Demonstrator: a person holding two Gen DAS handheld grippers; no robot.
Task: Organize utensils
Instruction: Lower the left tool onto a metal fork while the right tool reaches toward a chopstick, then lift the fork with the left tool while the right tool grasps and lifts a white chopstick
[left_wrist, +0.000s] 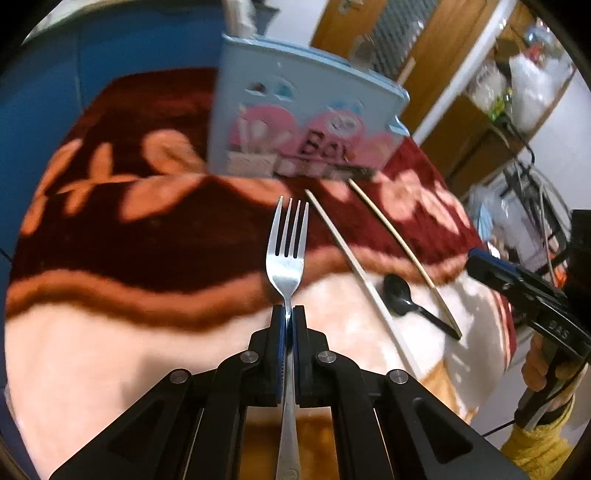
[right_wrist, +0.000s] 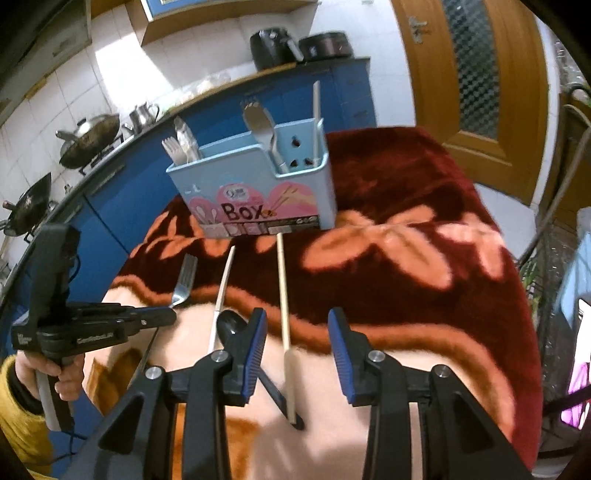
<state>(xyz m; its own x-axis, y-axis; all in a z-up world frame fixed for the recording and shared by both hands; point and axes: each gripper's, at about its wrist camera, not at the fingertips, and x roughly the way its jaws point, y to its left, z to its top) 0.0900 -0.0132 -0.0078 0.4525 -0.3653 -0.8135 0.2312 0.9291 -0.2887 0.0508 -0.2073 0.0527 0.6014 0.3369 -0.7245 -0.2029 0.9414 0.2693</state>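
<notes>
My left gripper (left_wrist: 288, 312) is shut on a metal fork (left_wrist: 287, 243) and holds it above the blanket, tines toward the light blue utensil box (left_wrist: 295, 122). It also shows in the right wrist view (right_wrist: 168, 315) with the fork (right_wrist: 183, 282). The box (right_wrist: 258, 184) holds a spoon, forks and a chopstick. Two chopsticks (left_wrist: 347, 258) (left_wrist: 402, 247) and a black plastic spoon (left_wrist: 400, 295) lie on the blanket. My right gripper (right_wrist: 297, 350) is open and empty, low over one chopstick (right_wrist: 284, 314), beside the black spoon (right_wrist: 231, 326) and the other chopstick (right_wrist: 221, 291).
A red floral blanket (right_wrist: 406, 258) covers the table. Blue kitchen cabinets (right_wrist: 129, 206) with woks on a stove stand behind it. A wooden door (right_wrist: 480, 81) is at the back right. Shelves with bags (left_wrist: 524, 85) stand to the right.
</notes>
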